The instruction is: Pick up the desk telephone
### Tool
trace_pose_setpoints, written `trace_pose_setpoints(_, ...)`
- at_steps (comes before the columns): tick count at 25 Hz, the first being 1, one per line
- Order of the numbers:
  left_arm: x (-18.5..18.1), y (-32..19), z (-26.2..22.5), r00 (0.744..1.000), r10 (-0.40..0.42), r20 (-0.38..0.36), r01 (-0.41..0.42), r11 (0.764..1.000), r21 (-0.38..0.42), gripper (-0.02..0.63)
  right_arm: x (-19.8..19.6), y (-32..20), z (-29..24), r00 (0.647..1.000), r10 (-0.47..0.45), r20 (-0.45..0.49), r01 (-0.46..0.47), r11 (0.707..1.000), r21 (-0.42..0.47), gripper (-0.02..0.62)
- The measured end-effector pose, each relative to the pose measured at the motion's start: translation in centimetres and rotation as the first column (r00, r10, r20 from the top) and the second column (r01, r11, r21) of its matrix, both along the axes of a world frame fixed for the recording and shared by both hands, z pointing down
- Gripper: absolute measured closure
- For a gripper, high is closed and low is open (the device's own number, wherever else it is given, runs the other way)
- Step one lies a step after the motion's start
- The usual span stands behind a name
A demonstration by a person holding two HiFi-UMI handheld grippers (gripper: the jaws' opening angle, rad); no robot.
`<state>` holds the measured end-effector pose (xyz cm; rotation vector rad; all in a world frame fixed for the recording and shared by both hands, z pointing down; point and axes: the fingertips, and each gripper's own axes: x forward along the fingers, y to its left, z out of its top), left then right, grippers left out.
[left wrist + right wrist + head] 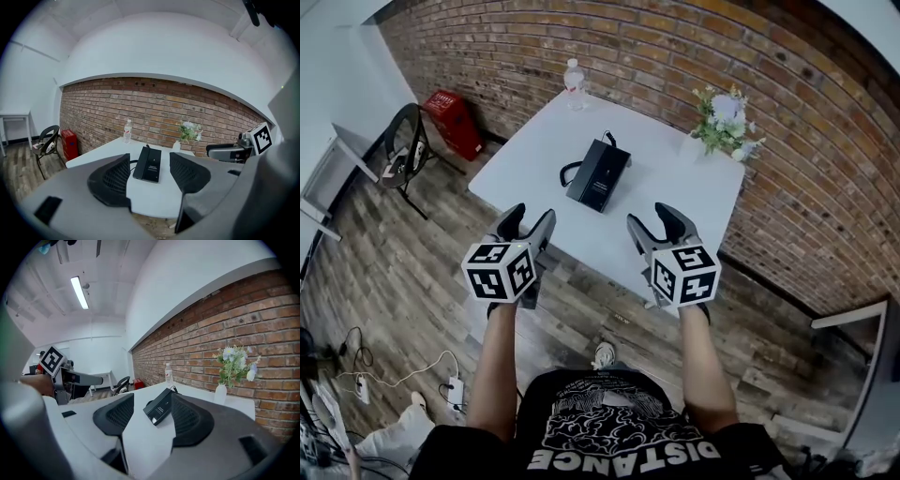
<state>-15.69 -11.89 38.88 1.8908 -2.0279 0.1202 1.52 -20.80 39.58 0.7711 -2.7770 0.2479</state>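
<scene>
At the centre of the white surface (pixel 675 187) lies the desk telephone (pixel 598 174), a flat black slab with a cord looping from its left edge. Your left gripper (pixel 530 217) and right gripper (pixel 657 217) hover short of it, jaws spread and empty. Only the right gripper view shows the ceiling light (pixel 79 292).
</scene>
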Motion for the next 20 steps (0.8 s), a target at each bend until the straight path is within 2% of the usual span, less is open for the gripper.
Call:
trace_pose_setpoints(9, -1.7, -4.0, 1.4, 0.999, 0.035, -0.004, -0.035, 0.999, -0.016, 0.359, -1.6, -3.3, 1.7, 1.000, 0.016, 0.008, -0.016, 0.999, -0.034, 0.368)
trace_pose_setpoints(15, -3.3, -8.5, 3.3, 0.994, 0.107, -0.029, -0.108, 0.994, -0.030, 0.359, -3.6, -6.0, 3.7, 0.999, 0.035, -0.011, -0.036, 0.998, -0.060, 0.368)
trace_pose_setpoints(20, -4.6, -13.0, 4.9, 0.979, 0.195, -0.057, -0.198, 0.979, -0.055, 0.359, -5.6, -8.6, 5.6, 0.998, 0.064, -0.030, -0.066, 0.993, -0.097, 0.368)
